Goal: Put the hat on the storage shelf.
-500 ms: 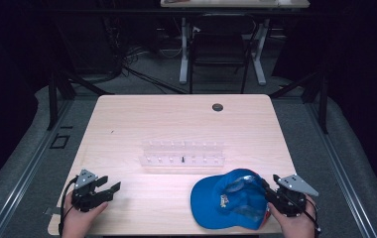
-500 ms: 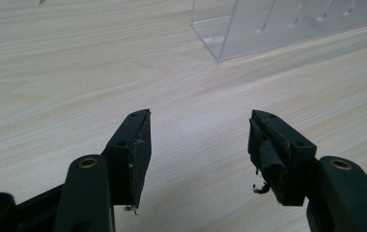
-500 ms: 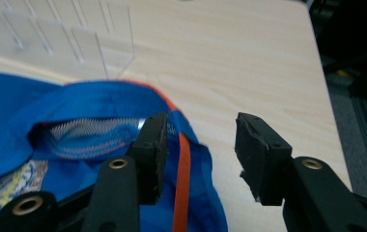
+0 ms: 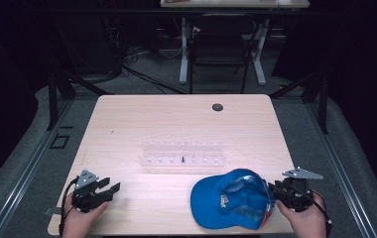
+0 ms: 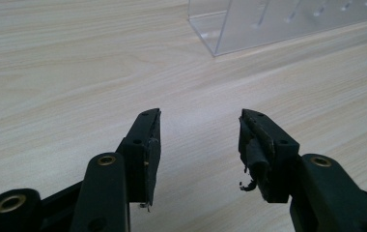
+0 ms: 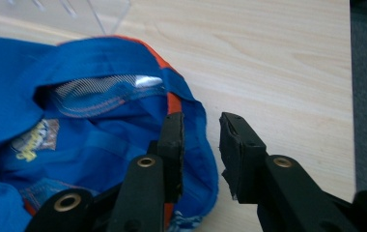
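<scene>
the high view takes in the whole table (image 4: 127, 124): a clear plastic rack (image 4: 182, 153) lies across its middle, a blue cap (image 4: 231, 199) sits upside down near the front right edge, and a small dark round spot (image 4: 218, 107) marks the far side of the top. the person's left hand (image 4: 80, 218) holds the left gripper (image 4: 108, 190) near the front left corner, well apart from the cap. the right hand (image 4: 303, 220) holds the right gripper (image 4: 273, 191) just beside the cap's right edge.

the left gripper view adds what the high view cannot settle: the left gripper (image 5: 200, 140) has its jaws spread wide over bare wood, holding nothing, with a corner of the rack (image 5: 249, 24) ahead. the right gripper view shows the right gripper (image 6: 201, 135) parted, one jaw lying over the cap's (image 6: 75, 135) blue rim and the other over bare table (image 6: 278, 58); the jaws have not closed on the cloth. it also shows the cap's inside, with mesh lining, an orange edge and a yellow label, too small to read in the high view.

against the frame from half a second ago, cap, rack and both grippers sit in the same places; no shift can be made out.
</scene>
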A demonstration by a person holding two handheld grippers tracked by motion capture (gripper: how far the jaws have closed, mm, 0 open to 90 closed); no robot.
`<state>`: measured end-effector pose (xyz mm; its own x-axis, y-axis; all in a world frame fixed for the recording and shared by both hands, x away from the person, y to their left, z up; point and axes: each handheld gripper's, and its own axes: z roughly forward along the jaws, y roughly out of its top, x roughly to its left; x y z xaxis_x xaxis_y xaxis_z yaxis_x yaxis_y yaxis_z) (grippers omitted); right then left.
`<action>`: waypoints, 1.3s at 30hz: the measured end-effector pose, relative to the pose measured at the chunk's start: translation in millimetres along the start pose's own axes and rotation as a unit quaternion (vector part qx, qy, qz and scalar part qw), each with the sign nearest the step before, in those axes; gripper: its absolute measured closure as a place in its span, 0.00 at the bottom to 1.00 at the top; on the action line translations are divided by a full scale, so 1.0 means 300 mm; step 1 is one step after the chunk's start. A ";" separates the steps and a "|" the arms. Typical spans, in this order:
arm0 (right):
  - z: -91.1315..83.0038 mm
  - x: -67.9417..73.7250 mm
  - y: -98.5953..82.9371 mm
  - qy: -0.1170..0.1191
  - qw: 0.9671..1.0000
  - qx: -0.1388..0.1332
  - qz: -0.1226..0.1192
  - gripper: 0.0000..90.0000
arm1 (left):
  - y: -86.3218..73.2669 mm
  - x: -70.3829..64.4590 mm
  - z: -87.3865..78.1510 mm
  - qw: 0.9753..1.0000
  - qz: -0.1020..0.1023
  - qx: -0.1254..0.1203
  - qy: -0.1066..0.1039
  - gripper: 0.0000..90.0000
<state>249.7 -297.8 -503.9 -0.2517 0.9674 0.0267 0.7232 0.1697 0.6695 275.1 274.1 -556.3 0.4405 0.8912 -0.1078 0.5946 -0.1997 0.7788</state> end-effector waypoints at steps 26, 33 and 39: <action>0.055 -0.068 0.093 0.019 0.984 0.174 0.027 0.76 | -0.001 -0.006 0.009 1.000 0.006 0.013 -0.004 0.57; 0.111 -0.083 0.087 0.033 0.979 0.197 0.034 0.73 | -0.001 -0.006 0.012 1.000 0.005 0.014 -0.003 0.56; 0.141 -0.090 0.084 0.043 0.977 0.208 0.039 0.71 | -0.001 -0.006 0.010 1.000 0.007 0.014 -0.004 0.56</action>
<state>301.9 -311.7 -519.2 -0.2259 0.9642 0.1386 0.9361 0.1755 0.3048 276.1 271.5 -558.1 0.4533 0.8855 -0.1020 0.6068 -0.2227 0.7630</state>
